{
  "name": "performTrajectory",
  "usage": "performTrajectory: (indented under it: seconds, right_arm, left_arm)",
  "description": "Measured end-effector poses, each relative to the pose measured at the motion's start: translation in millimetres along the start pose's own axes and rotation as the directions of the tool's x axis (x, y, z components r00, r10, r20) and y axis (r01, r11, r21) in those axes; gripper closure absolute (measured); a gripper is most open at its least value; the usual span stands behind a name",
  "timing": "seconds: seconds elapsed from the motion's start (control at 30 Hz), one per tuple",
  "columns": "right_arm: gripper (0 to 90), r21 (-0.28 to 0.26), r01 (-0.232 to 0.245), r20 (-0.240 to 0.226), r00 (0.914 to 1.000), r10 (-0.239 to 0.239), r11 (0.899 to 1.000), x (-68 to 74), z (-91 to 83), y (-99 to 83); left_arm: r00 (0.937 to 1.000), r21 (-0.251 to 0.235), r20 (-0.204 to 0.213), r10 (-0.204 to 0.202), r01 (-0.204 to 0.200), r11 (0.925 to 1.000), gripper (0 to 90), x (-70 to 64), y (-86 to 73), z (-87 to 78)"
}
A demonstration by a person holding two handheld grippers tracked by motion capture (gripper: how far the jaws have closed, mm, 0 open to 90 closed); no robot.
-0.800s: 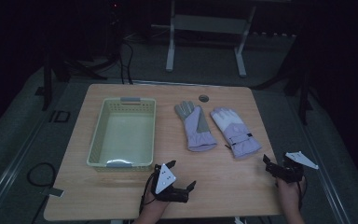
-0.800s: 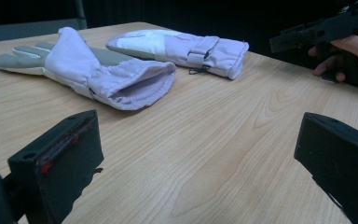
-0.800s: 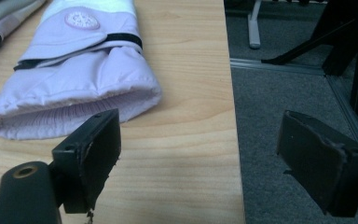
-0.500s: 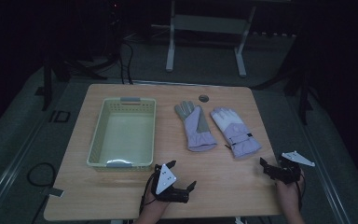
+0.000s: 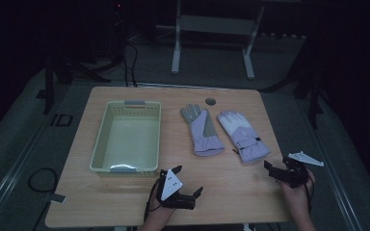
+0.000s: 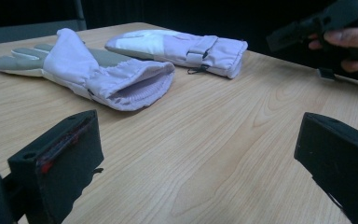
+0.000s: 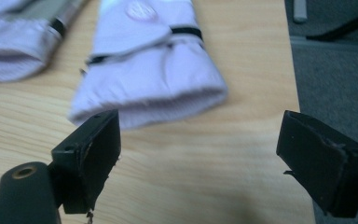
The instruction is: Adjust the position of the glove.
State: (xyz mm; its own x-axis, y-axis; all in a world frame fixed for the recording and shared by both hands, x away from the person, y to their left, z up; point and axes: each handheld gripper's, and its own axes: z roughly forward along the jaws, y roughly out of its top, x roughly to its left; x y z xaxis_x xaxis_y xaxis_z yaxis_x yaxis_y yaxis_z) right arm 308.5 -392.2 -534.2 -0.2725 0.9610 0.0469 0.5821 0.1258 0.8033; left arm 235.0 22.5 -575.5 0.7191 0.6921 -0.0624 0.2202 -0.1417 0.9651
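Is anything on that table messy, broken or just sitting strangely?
Nothing stands out. The two lilac gloves, left glove and right glove, lie flat side by side, apart, cuffs toward the person. The green basket sits square and empty. The left gripper and right gripper are open, holding nothing.

You worked at a light wooden table (image 5: 125, 207) with rounded corners, and everything around it sat in near darkness. Grey carpeted floor (image 5: 24, 149) surrounded the table on all sides. Beyond the table's far edge stood a pale metal stand (image 5: 212, 29) on two splayed legs. Left of that stand, dark cables (image 5: 132, 60) ran across the floor. Near the table's left front corner, another cable (image 5: 36, 175) looped on the carpet beside a small pale tag (image 5: 54, 198).
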Motion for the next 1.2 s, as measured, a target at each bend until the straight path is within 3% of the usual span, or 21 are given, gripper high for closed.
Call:
performTrajectory:
  seconds: [0.17, 0.33, 0.5, 0.77, 0.93, 1.1, 1.2]
  right_arm:
    - [15.8, -0.019, 0.021, -0.008, 0.9997, -0.021, 1.0, 4.9, -7.9, 16.3]
    - [19.9, -0.039, 0.0, -0.034, 0.9994, -0.002, 0.999, 8.2, -11.4, 29.8]
    - [13.3, -0.024, 0.019, -0.038, 0.9991, -0.019, 1.0, 14.7, -8.1, 42.9]
    - [13.4, -0.019, 0.04, -0.057, 0.9976, -0.041, 0.999, 26.1, -5.3, 68.2]
    - [13.9, -0.014, 0.068, -0.068, 0.9953, -0.069, 0.998, 39.7, 1.9, 93.3]
    - [13.0, -0.029, 0.085, -0.071, 0.9937, -0.087, 0.996, 55.0, 7.9, 109.1]
    - [11.4, -0.009, 0.113, -0.073, 0.9909, -0.113, 0.994, 65.7, 14.6, 116.7]
  left_arm:
    - [1.0, 0.0, 0.001, -0.004, 0.004, 1.0, 1.1, 0.1, -0.1, 0.0]
    - [1.0, 0.001, 0.003, -0.003, 0.003, 1.0, 1.1, 0.1, 0.0, 0.0]
    - [1.0, 0.001, 0.004, -0.003, 0.003, 1.0, 1.1, 0.2, -0.1, 0.0]
    - [1.0, 0.003, 0.006, 0.0, 0.0, 1.0, 1.1, 0.0, -0.1, -0.2]
    - [1.0, 0.001, 0.006, 0.003, -0.003, 1.0, 1.1, -0.4, -0.1, -0.2]
    - [1.0, 0.003, 0.009, 0.001, -0.001, 1.0, 1.1, -0.2, -0.1, -0.2]
    - [1.0, 0.003, 0.008, 0.003, -0.003, 1.0, 1.1, -0.5, -0.1, -0.3]
